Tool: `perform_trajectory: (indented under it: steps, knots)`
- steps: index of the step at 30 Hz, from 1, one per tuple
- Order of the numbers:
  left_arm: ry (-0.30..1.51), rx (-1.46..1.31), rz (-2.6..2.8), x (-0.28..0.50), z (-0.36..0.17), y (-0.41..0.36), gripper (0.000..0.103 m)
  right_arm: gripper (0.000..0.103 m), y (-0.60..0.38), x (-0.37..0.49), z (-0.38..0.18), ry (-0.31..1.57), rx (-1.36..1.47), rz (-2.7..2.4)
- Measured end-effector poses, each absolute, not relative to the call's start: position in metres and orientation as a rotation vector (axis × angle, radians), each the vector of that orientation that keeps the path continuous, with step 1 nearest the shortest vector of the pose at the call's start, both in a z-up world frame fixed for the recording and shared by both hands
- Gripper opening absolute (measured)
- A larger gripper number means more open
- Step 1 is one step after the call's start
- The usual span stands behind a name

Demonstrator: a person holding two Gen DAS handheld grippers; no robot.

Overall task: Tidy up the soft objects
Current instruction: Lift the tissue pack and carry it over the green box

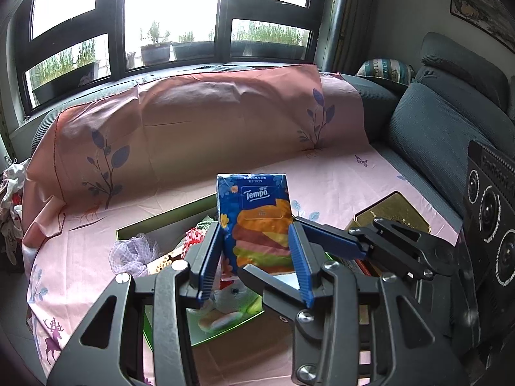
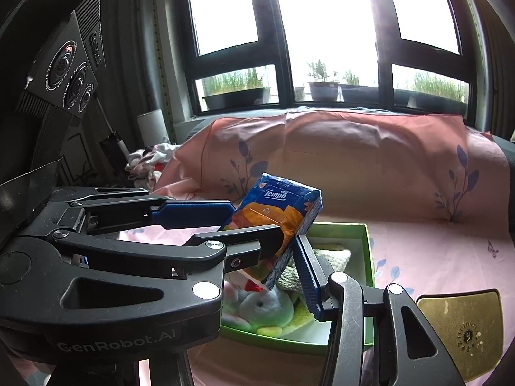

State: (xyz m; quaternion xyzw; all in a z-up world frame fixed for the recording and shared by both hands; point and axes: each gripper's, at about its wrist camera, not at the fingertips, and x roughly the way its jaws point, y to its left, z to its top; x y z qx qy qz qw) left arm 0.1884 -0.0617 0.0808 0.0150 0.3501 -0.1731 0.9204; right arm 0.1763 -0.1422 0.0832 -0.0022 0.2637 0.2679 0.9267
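- Pink sheet [image 1: 338,173] covers a sofa below a dark-framed window [image 1: 173,19].
- Both the left gripper [image 1: 254,257] and the right gripper [image 2: 283,251] clamp one tissue pack [image 1: 257,222], held upright above a green box [image 2: 367,251].
- Soft toys in the box are mostly hidden, perhaps a plush animal.

occlusion: tissue pack [image 2: 283,222] lower end behind gripper fingers – small print under the logo unreadable | green box [image 1: 167,215] near wall and most contents covered by gripper frames | gold tin [image 2: 460,325] cut by right-wrist frame edge | clothes pile [image 1: 11,193] cropped at left edge
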Motion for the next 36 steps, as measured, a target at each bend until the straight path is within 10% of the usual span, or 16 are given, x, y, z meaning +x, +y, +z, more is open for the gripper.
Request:
perform_trajectory:
  steps: [36]
  knots:
    - [0.801, -0.089, -0.328, 0.246, 0.050, -0.018, 0.041, 0.050, -0.097, 0.234, 0.059, 0.632, -0.052, 0.547]
